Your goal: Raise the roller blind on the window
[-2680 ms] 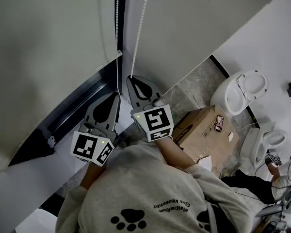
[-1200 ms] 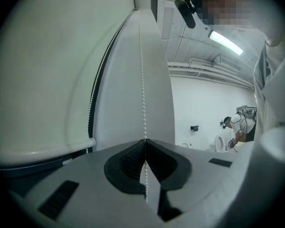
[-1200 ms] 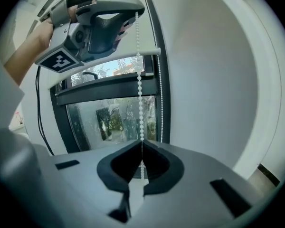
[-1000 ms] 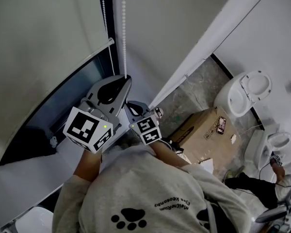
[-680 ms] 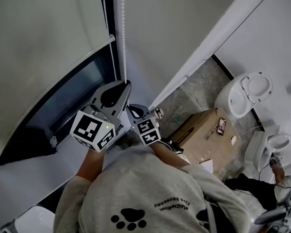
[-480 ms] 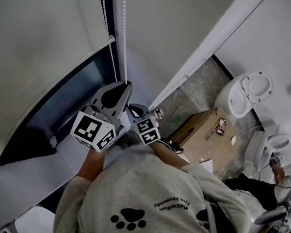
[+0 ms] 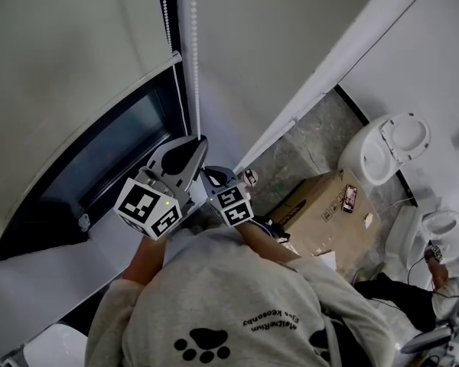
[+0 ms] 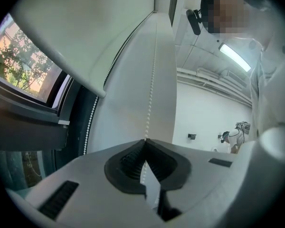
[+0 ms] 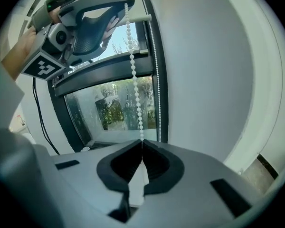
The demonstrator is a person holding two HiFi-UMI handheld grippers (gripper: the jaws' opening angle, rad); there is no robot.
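Hanging beside the partly raised roller blind [image 7: 69,44] and the window [image 7: 107,151], the bead chain [image 7: 195,52] is pinched between the pressed-together fingers of the left gripper [image 7: 200,139] and, lower, the right gripper [image 7: 206,172]; only the right gripper view shows both grips on one strand.
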